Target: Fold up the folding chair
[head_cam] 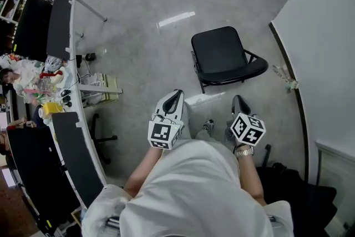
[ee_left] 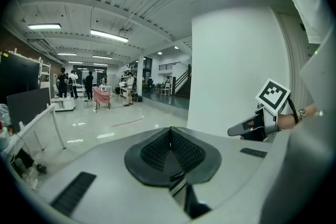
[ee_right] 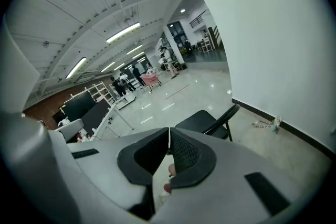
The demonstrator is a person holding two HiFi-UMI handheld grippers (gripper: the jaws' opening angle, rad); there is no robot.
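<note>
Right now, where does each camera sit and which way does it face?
Head view: on the head, facing steeply down at the open chair; shows torso, arms, left gripper, right gripper.
Left gripper view: on that gripper, facing across the floor past a wall; shows its shut jaws, the right gripper.
Right gripper view: on that gripper, facing the chair; shows its shut jaws.
Shared: the chair, in head and right gripper views.

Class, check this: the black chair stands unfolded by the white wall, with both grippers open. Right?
No: the left gripper and right gripper are shut, jaws together in each gripper's own view. The chair does stand unfolded by the wall.
</note>
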